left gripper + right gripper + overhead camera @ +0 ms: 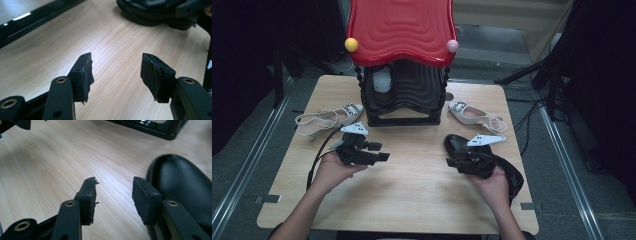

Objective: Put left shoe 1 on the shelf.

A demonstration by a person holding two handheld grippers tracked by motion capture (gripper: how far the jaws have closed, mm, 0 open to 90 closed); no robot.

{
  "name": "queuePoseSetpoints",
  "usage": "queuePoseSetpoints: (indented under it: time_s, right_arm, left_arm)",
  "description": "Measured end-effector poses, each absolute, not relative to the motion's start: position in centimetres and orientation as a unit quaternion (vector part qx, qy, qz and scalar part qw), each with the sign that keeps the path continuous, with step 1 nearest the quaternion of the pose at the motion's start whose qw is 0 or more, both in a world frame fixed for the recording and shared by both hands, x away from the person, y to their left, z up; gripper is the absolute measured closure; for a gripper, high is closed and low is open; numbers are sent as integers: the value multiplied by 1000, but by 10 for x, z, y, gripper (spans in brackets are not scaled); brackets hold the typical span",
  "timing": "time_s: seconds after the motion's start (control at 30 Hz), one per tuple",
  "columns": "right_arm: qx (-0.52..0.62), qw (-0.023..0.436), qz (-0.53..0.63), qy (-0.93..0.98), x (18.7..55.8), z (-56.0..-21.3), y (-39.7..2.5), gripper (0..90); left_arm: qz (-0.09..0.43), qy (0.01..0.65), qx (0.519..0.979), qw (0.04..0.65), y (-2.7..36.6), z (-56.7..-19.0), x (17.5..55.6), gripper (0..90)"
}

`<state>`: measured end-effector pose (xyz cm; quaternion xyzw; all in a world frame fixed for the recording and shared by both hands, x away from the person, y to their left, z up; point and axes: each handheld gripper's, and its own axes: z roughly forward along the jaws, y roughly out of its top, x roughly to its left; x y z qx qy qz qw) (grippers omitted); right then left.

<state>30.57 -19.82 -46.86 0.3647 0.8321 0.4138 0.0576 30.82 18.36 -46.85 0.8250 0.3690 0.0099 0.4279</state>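
We hold both claws wide and empty; our right claw (113,195) crowds the black shoe (182,192); a careless closing may nudge it off the desk (412,195).

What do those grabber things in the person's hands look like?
Each hand-held gripper, left and right, is black with two blocky jaws faced in worn black pads and brass-ringed holes. A pale three-cornered plate sits on top, and a black cable trails away. The forearms are bare, no sleeves.
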Motion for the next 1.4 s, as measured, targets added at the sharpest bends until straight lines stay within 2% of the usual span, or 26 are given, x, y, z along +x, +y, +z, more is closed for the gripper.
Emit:
queuePoseSetpoints:
  time_s: [0.43, 1.03, 1.23, 1.4]
  right_arm:
    - [405, 69, 402, 818, 291, -463, -243, 562]
    - [435, 110, 377, 810, 264, -437, -288, 590]
    - [456, 110, 352, 810, 259, -447, -300, 600]
    - [452, 107, 336, 819, 267, -457, -286, 592]
  left_arm:
    - [2, 346, 835, 428, 170, -472, 316, 432]
    - [4, 346, 833, 432, 171, -472, 320, 436]
    - [7, 348, 830, 436, 173, -471, 320, 436]
    - [8, 346, 831, 435, 172, -471, 320, 437]
